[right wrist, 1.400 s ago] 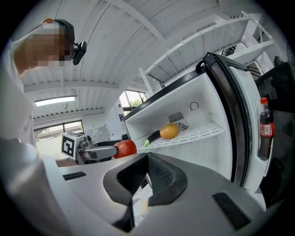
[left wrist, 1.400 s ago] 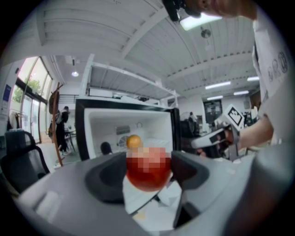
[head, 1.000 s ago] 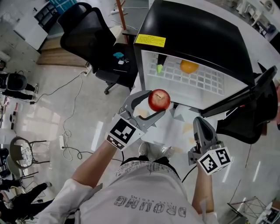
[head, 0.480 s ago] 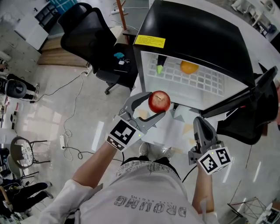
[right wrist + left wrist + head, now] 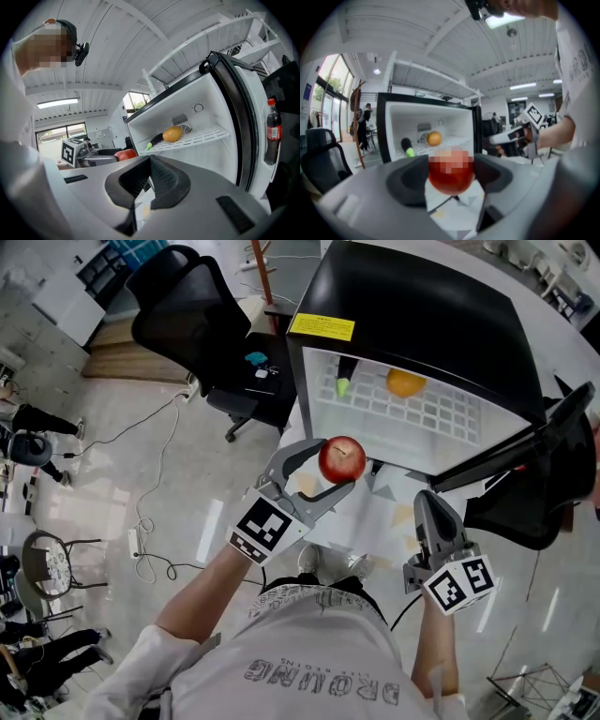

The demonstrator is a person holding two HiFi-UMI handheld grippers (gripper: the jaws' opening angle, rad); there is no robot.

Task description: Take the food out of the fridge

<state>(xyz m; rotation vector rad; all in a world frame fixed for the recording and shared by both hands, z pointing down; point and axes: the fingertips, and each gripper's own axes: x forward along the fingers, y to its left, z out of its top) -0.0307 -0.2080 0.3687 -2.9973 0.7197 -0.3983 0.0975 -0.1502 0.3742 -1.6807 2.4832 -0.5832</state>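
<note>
A red apple sits between the jaws of my left gripper, which is shut on it in the air just in front of the open black fridge. The left gripper view shows the apple filling the gap between the jaws. On the fridge's white wire shelf lie an orange and a dark eggplant with a green tip. To the right and lower, my right gripper is shut with nothing in it. The right gripper view shows the orange and eggplant on the shelf.
The fridge door swings open to the right, with a cola bottle in its rack. A black office chair stands left of the fridge. Cables and a power strip lie on the pale floor.
Both grippers and the apple keep almost the same place. A person at the far left edge of the head view has shifted.
</note>
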